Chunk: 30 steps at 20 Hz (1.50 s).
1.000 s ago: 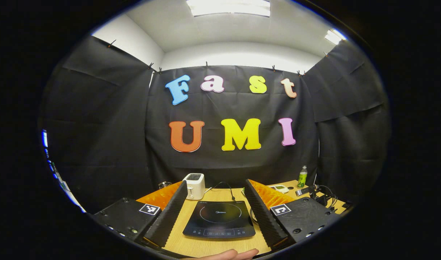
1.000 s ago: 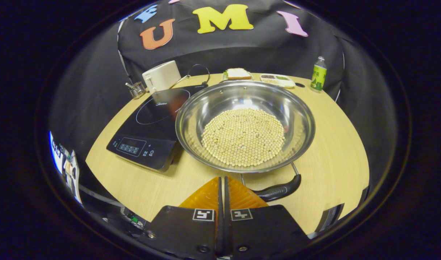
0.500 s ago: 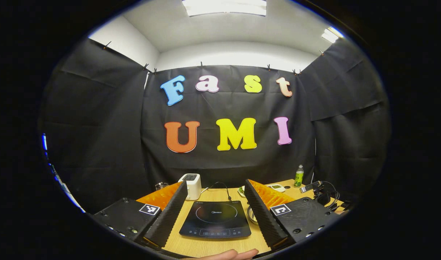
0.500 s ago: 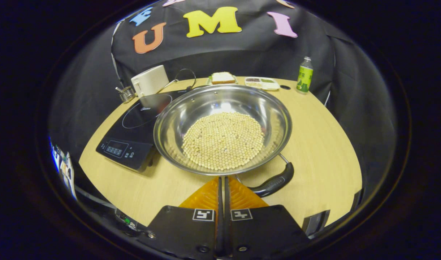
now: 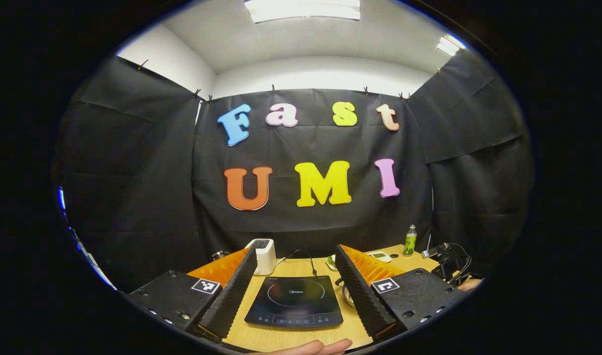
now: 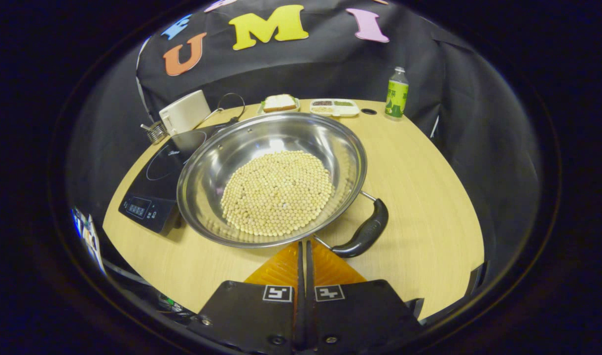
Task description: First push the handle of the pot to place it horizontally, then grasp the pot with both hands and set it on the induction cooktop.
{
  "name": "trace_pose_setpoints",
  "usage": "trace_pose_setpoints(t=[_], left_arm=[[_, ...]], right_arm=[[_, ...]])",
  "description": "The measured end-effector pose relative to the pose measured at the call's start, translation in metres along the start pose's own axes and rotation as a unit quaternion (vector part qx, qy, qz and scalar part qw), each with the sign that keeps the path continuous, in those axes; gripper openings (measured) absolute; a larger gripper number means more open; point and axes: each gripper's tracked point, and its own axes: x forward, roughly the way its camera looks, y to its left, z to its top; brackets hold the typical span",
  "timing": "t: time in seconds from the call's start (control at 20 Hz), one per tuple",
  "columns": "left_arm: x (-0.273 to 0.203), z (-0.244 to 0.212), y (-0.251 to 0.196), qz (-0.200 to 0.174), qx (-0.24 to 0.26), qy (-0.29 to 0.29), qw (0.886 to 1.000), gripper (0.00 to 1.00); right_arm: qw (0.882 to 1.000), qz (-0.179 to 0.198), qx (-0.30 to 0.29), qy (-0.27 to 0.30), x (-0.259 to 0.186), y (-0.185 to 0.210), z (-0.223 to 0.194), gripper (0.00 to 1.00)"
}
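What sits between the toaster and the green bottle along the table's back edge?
In the right gripper view, between toaster and bottle: a sandwich plate, then a divided tray.

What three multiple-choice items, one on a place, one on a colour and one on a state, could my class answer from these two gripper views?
1. Where does the pot sit?
A. centred on the induction cooktop
B. on the table beside the induction cooktop, its rim reaching over the cooktop's edge
C. on the toaster

2. What colour is the grip of the pot handle?
A. red
B. white
C. black

3. How do the right gripper fingers stand?
A. closed together
B. spread wide
C. clamped on the bottle

Answers: 1 B, the right gripper view shows the pot mostly over the wooden table, right of the induction cooktop. 2 C, the grip is plainly black. 3 A, the orange fingers meet, nothing between them.
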Motion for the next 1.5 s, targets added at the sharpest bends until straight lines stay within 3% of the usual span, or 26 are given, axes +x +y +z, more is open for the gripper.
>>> trace_pose_setpoints(t=[0.55, 0.75, 1.3, 1.5], left_arm=[[0.015, -0.004, -0.027, -0.014, 0.01, -0.012, 1.0, 0.95], [0.031, -0.011, -0.041, -0.033, 0.006, -0.01, 0.999, 0.95], [0.067, -0.05, -0.057, -0.036, -0.02, 0.026, 0.999, 0.95], [0.082, -0.067, -0.065, -0.04, -0.029, 0.047, 0.998, 0.95]], right_arm=[[0.998, -0.025, 0.018, -0.048, 0.018, -0.06, 0.034, 0.03], [0.996, -0.031, -0.002, -0.082, 0.025, -0.079, 0.051, 0.04], [0.991, -0.041, 0.009, -0.125, 0.032, -0.103, 0.08, 0.04], [0.988, -0.033, 0.05, -0.142, 0.015, -0.105, 0.086, 0.01]])
